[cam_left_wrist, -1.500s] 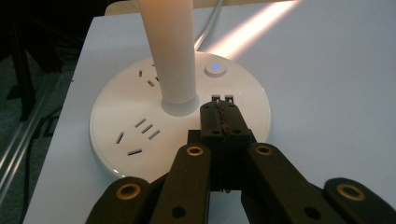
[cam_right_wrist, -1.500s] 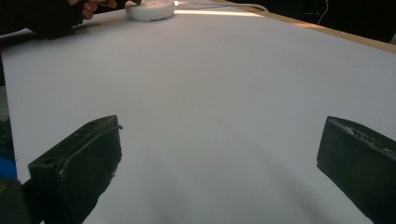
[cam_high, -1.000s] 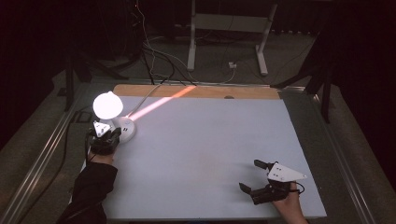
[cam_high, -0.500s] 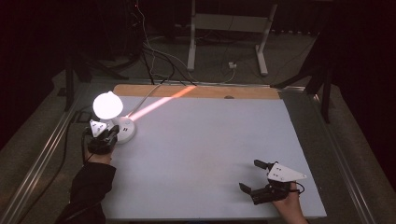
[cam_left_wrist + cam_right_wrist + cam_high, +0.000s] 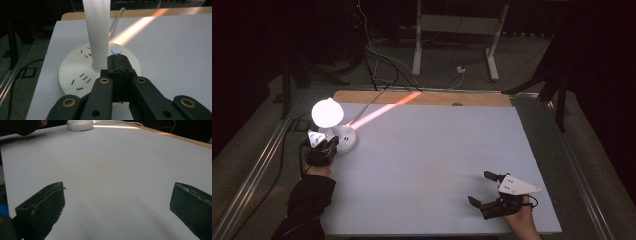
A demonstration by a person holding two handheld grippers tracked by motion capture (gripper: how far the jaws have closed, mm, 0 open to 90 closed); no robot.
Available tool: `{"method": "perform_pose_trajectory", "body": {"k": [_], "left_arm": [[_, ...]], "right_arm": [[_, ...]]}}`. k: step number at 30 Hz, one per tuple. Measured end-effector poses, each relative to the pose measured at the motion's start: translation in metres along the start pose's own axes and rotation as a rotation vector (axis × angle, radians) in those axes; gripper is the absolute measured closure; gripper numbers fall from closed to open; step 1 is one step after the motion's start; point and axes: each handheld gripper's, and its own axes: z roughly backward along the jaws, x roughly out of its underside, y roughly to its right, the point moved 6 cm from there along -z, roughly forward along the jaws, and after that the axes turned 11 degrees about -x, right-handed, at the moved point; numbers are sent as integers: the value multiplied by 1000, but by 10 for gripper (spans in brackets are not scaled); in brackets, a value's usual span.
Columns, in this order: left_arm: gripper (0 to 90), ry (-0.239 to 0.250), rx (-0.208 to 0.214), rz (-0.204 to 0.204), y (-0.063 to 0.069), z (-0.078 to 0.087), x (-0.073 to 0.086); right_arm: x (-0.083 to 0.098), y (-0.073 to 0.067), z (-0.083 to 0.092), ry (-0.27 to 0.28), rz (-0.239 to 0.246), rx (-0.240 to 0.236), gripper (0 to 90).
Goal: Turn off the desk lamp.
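Grippers at a lit lamp

Lamp [image 5: 334,131] stood glowing on the table [image 5: 437,165]. Left gripper [image 5: 117,65], its 2 jaws pressed together, sat over the lamp's round base beside a blue button [image 5: 116,50]. Right gripper [image 5: 486,189], well apart from the lamp, had jaws spread wide, empty.

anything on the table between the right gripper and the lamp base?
Nothing: in the high view, bare white tabletop runs from the right gripper to the lamp base. The right gripper view shows the same bare stretch.
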Motion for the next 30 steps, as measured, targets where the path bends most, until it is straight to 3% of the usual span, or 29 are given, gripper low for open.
{"method": "perform_pose_trajectory", "body": {"k": [23,30], "left_arm": [[900,-52,12,-47,7,-13,13],[900,-46,3,-73,8,-15,14]], "right_arm": [[1,0,-1,-5,-2,-3,0],[1,0,-2,-7,-2,-4,0]]}}
